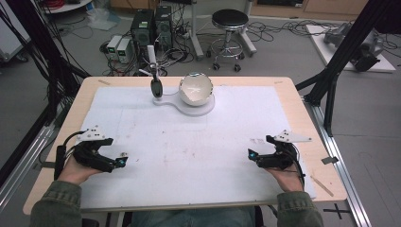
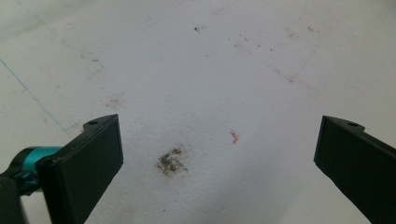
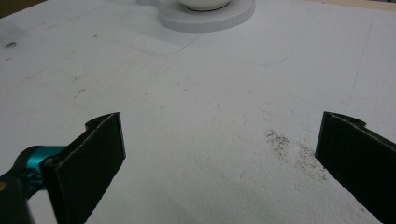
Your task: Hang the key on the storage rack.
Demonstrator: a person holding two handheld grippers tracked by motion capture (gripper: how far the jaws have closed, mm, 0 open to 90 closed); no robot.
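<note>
A white bowl-shaped globe [image 1: 196, 88] sits tilted on a white round base [image 1: 190, 108] at the far middle of the white mat; the base [image 3: 205, 17] also appears at the top of the right gripper view. A dark oval piece on a thin stand [image 1: 156, 88] rises beside the globe at its left. My left gripper [image 1: 122, 161] rests near the mat's front left, open with nothing between its fingers [image 2: 88, 161]. My right gripper [image 1: 251, 154] rests at the front right, open too, its fingers [image 3: 93, 158] wide apart over bare mat.
The white mat [image 1: 189, 146] covers most of the wooden table [image 1: 302, 123]. Dirt smudges [image 2: 170, 161] mark the mat. Behind the table stand a stool [image 1: 229, 28], computer cases [image 1: 151, 26] and cables. Black frame posts [image 1: 340, 61] flank the table on both sides.
</note>
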